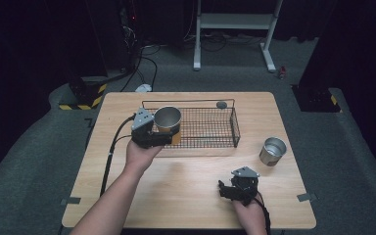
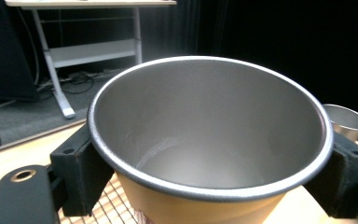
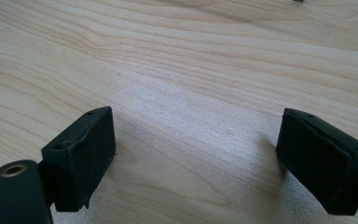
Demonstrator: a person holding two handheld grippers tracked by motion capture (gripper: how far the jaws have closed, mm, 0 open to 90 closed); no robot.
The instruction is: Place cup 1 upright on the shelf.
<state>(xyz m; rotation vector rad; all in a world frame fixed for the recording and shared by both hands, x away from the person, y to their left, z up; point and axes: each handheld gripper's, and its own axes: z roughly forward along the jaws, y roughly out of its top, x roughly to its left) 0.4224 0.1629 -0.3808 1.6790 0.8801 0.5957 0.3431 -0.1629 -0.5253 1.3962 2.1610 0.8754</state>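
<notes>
Cup held over the basket's left end

The left gripper [image 1: 162, 138] clamps a yellow-sided metal cup [image 1: 168, 120] upright, above the left end of the wire basket [image 1: 210, 128] on the table [image 1: 186, 186]. A second cup [image 1: 272, 151] stands right of the basket. The right gripper [image 1: 230, 191] rests near the table's front edge, jaws wide with nothing between them.

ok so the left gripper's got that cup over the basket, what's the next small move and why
Probably lower it into the wire basket and let go. The left gripper is shut on the tan cup, held upright above the basket's left end, not yet resting on the mesh. The right gripper sits open on the table, idle.
</notes>
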